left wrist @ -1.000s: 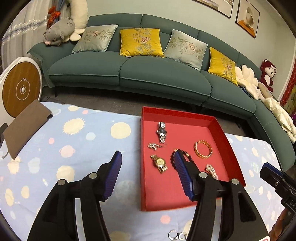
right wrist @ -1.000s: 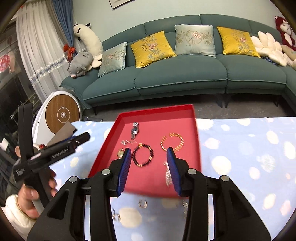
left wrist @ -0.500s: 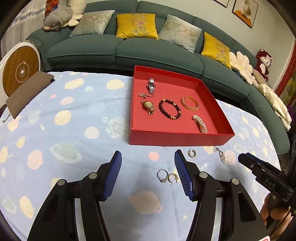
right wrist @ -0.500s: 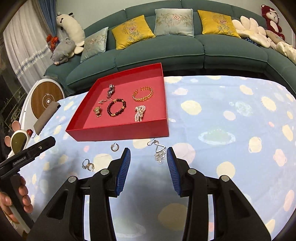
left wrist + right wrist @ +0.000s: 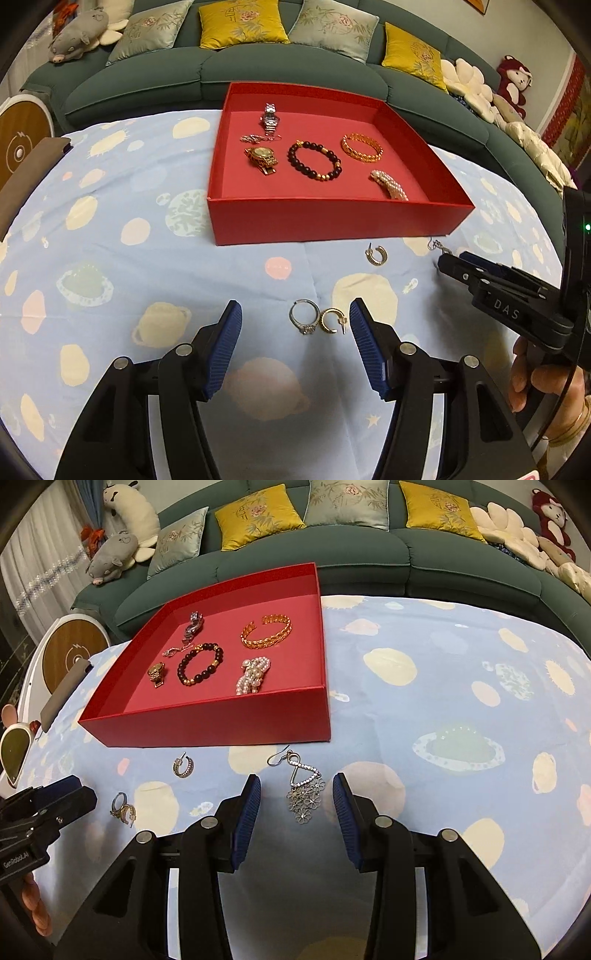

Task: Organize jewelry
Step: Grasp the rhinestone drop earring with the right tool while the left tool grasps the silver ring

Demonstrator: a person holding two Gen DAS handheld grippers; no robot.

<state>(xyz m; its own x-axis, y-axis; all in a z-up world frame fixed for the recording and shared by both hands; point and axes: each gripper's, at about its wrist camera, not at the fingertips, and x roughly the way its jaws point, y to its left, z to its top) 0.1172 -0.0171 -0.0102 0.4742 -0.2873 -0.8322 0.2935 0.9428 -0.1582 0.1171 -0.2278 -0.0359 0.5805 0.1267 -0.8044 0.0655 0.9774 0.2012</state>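
A red tray (image 5: 332, 221) on the blue patterned cloth holds two watches, a dark bead bracelet (image 5: 314, 160), a gold bangle (image 5: 362, 147) and a pearl bracelet (image 5: 389, 182). In front of it, loose on the cloth, lie a silver ring (image 5: 303, 319) beside a gold hoop earring (image 5: 332, 320). My left gripper (image 5: 295, 308) hovers around both, its jaws opening and touching neither. A second hoop earring (image 5: 376, 254) lies nearer the tray. My right gripper (image 5: 296, 781) stands open astride a silver flower drop earring (image 5: 304, 794), pads clear of it.
A green sofa (image 5: 221, 74) with cushions and plush toys runs behind the table. A brown pouch (image 5: 26, 173) lies at the cloth's left edge, a round white and wood device (image 5: 70, 653) beyond it. A person's hand (image 5: 535, 380) holds the right gripper.
Both grippers have dropped and pulled back from over the tray to the cloth in front of it. The loose ring and earrings now lie between their fingers. The left jaws stand slightly wider.
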